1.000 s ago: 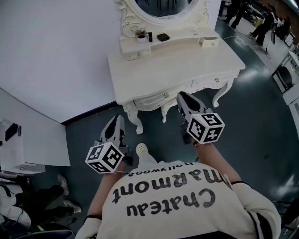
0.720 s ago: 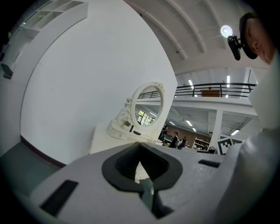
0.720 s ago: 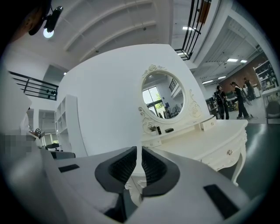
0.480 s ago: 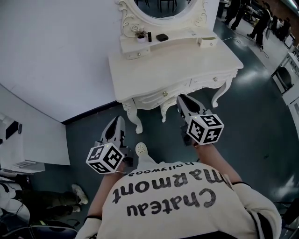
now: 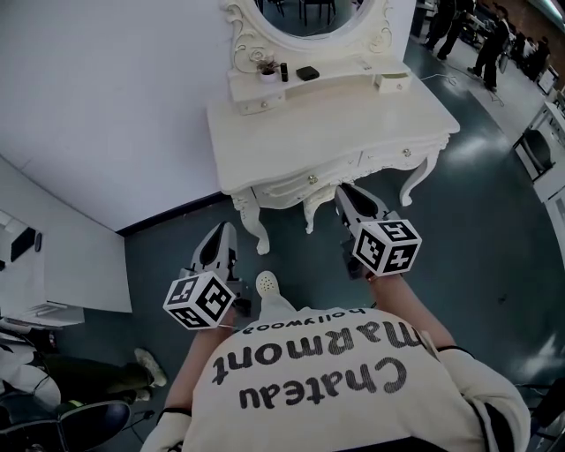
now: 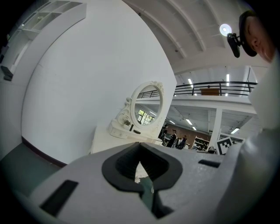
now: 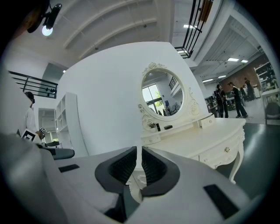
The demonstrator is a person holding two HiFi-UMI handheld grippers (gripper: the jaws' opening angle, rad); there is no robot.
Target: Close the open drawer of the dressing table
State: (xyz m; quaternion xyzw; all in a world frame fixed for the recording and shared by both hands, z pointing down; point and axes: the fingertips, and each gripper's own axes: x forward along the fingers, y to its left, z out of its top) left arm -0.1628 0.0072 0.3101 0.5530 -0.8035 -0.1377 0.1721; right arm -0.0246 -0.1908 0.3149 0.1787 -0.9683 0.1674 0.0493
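Note:
The white dressing table (image 5: 335,124) stands against the wall ahead of me, also visible in the left gripper view (image 6: 105,138) and the right gripper view (image 7: 205,138). Its small upper right drawer (image 5: 394,81) (image 7: 206,120) sticks out a little from the shelf under the mirror. My right gripper (image 5: 346,191) (image 7: 139,146) hovers just before the table's front edge, its jaws parted by a narrow slit with nothing between them. My left gripper (image 5: 221,231) (image 6: 139,143) hangs lower left, short of the table leg, its tips touching and empty.
An oval mirror (image 5: 309,13) tops the table, with a black bottle (image 5: 283,71) and a black box (image 5: 307,71) on its shelf. A white cabinet (image 5: 53,265) stands at the left. People (image 5: 494,40) stand far right. My white shoe (image 5: 267,282) is on the dark floor.
Both grippers stay almost where they were, the right one only creeping slightly. The jaws look the same. Someone's legs at the lower left have shifted.

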